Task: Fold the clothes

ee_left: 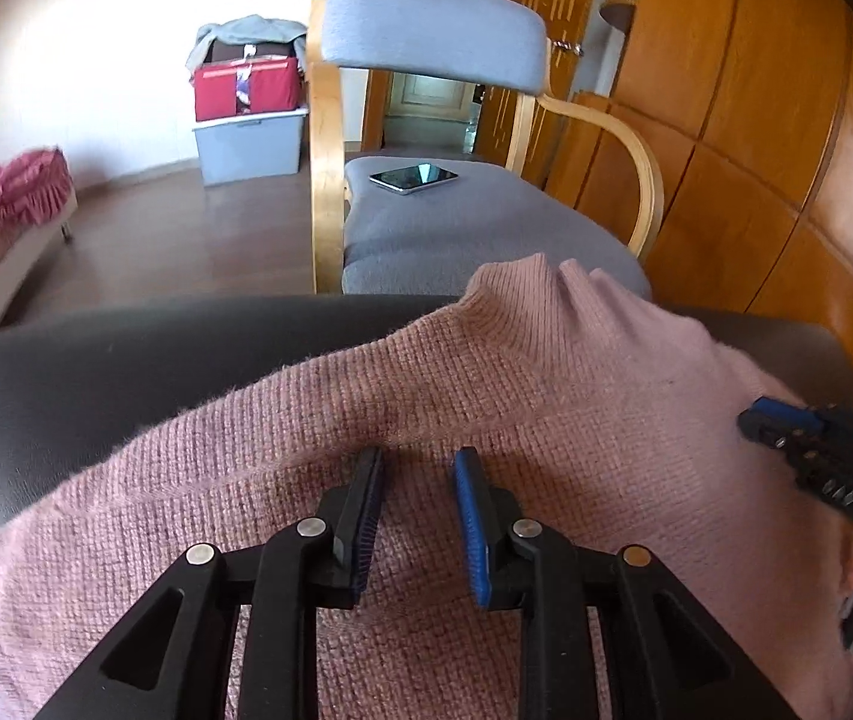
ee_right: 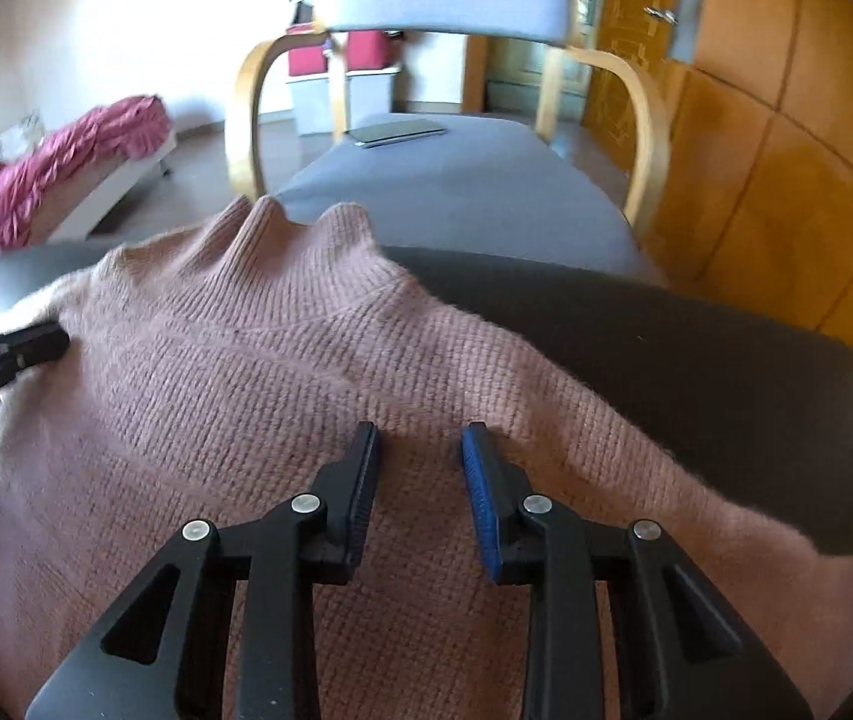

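A pink knitted sweater (ee_left: 486, 384) lies spread on a dark grey table (ee_left: 96, 360), its ribbed collar toward the far edge. My left gripper (ee_left: 420, 462) is open, its fingertips resting on or just above the sweater near its left shoulder. My right gripper (ee_right: 423, 438) is open over the sweater (ee_right: 246, 372) near its right shoulder. Each gripper shows at the edge of the other's view: the right one in the left wrist view (ee_left: 834, 450), the left one in the right wrist view (ee_right: 0, 354). Nothing is held between either pair of jaws.
A grey-cushioned wooden armchair (ee_left: 456, 228) stands just beyond the table with a phone (ee_left: 414, 177) on its seat. A wooden wardrobe wall (ee_left: 786, 150) is at right. A bed with a pink cover (ee_right: 54, 174) and stacked storage boxes (ee_left: 246, 120) are at left.
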